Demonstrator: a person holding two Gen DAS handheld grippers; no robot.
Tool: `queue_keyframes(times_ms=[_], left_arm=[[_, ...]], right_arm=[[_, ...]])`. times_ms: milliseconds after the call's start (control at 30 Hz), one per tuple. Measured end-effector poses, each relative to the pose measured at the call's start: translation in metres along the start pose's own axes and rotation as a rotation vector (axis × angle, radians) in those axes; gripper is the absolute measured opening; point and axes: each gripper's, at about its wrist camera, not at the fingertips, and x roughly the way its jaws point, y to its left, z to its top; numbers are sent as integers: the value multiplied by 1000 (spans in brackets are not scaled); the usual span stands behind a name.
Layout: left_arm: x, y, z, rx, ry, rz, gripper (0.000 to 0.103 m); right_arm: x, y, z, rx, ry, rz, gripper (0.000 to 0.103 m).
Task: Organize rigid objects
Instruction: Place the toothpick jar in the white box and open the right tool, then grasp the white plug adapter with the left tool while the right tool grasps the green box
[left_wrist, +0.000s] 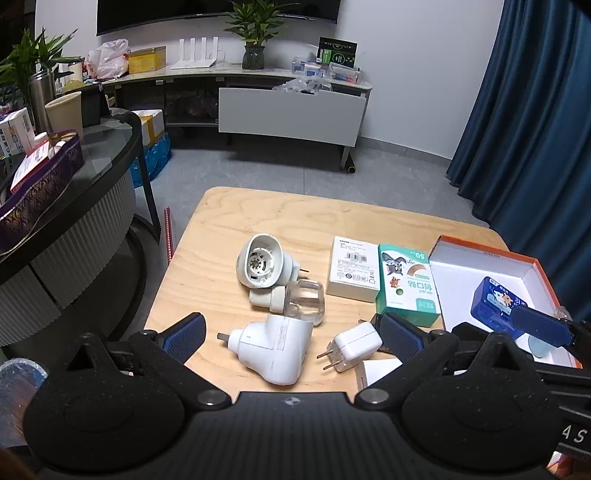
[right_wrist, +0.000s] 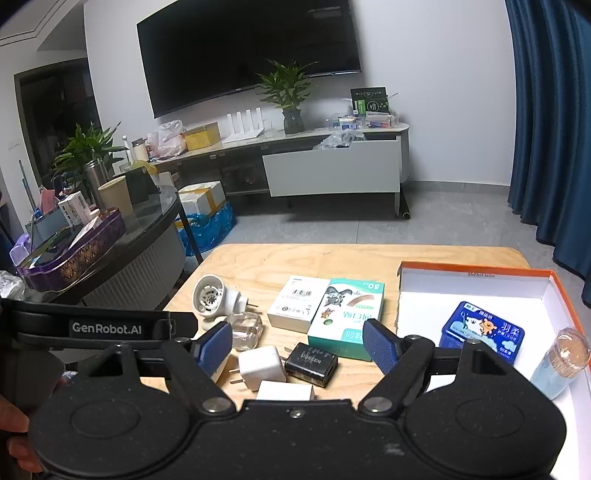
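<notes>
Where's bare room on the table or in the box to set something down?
Free: the far strip of the wooden table behind the white box and green box; the orange-rimmed box's floor left of the blue case. Crowded: the near middle around the white charger and black adapter.

White charger (right_wrist: 261, 366), black charger (right_wrist: 311, 364), orange-rimmed box (right_wrist: 476, 268).

L tool (left_wrist: 291, 334): blk body, blue ribbed pads | R tool (right_wrist: 297, 345): same, silver screws

On the table: three white plug adapters (left_wrist: 354, 349), two small cartons (left_wrist: 354, 268), one black charger (right_wrist: 311, 363).
</notes>
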Motion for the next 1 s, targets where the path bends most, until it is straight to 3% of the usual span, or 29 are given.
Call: queue_keyframes(times_ms=[633, 1000], left_arm=[[28, 37, -14, -79, 70, 45, 103], [48, 37, -25, -59, 86, 11, 103]], right_arm=[[14, -15, -20, 56, 52, -4, 92], [21, -23, -29, 81, 78, 2, 92]])
